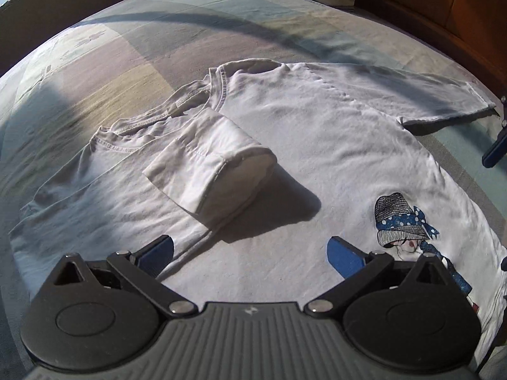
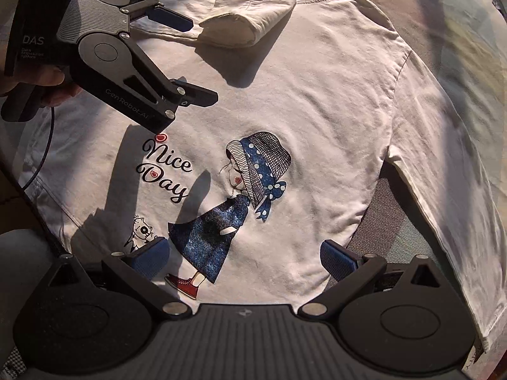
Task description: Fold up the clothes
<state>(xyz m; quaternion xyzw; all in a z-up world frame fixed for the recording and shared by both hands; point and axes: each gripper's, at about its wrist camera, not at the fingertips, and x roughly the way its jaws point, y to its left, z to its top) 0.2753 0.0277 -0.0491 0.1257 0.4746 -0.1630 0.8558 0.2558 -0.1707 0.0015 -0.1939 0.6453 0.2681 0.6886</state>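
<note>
I see the white T-shirt (image 2: 317, 95) spread flat on the bed (image 1: 126, 47), one sleeve (image 1: 209, 164) folded inward. Only my right view shows its "Nice Day" print (image 2: 164, 171) and the left claw (image 2: 199, 60), released, upper left. My right claw (image 2: 244, 256) gapes empty.

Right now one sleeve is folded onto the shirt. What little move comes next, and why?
Probably the right hand-held gripper, open and empty, should move toward the other sleeve to fold it in. That sleeve is spread out on the bed, while the folded sleeve already lies on the white shirt. The left hand-held gripper is open too.
</note>
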